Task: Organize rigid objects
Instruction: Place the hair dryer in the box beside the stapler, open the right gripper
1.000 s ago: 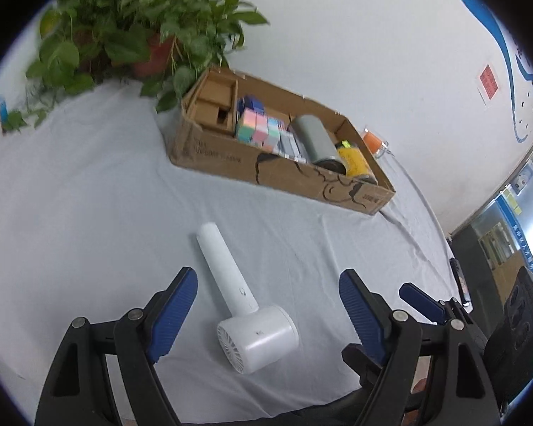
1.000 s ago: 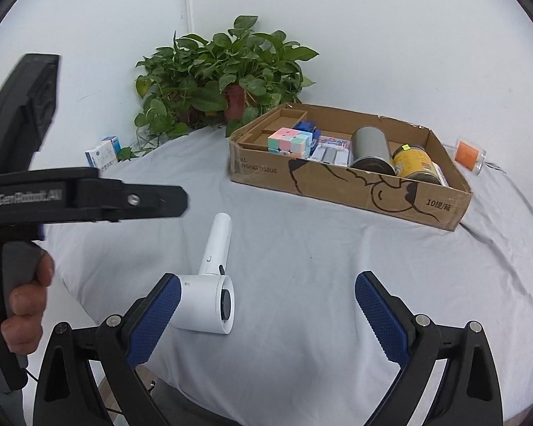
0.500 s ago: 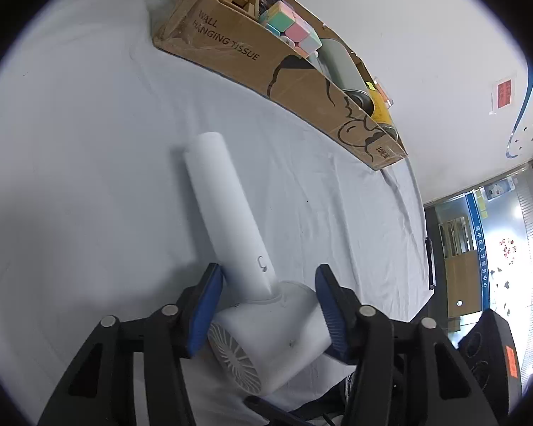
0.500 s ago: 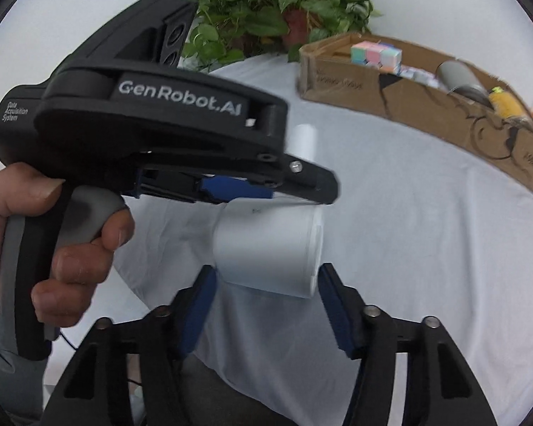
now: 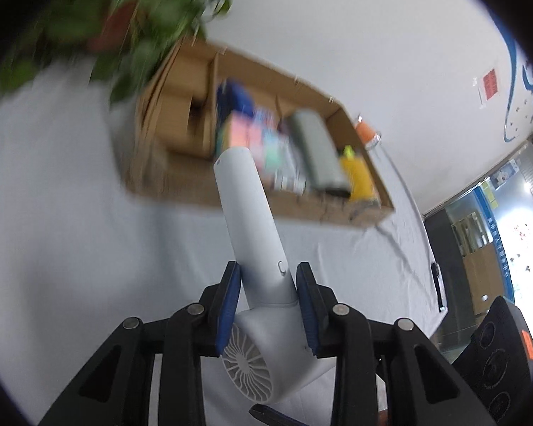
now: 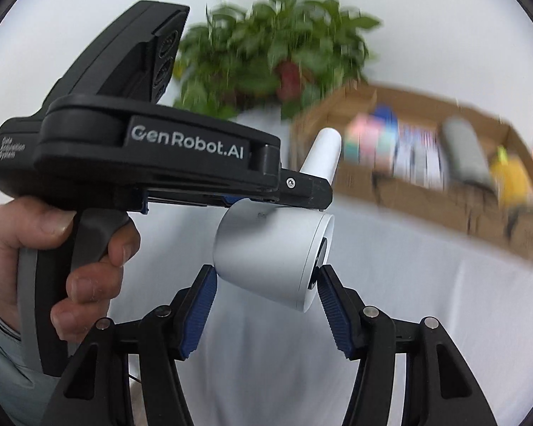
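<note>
A white hair dryer (image 5: 263, 269) is held off the table. My left gripper (image 5: 269, 285) is shut on the base of its handle, which points toward the cardboard box (image 5: 181, 181). In the right wrist view the dryer's barrel (image 6: 273, 252) sits between the blue pads of my right gripper (image 6: 266, 284), which is shut on its two ends. The left gripper's black body (image 6: 142, 163) crosses above the barrel. The box (image 6: 426, 191) holds pastel cubes, a grey can and a yellow can.
A potted green plant (image 6: 284, 53) stands behind the box's left end. A small orange item (image 5: 366, 131) lies past the box's right end. A white cloth (image 5: 71, 213) covers the table. A black chair (image 5: 497, 355) stands at the lower right.
Both grippers have closed further on the hair dryer and lifted it off the cloth. Its handle now points up toward the box. The background is blurred by motion.
</note>
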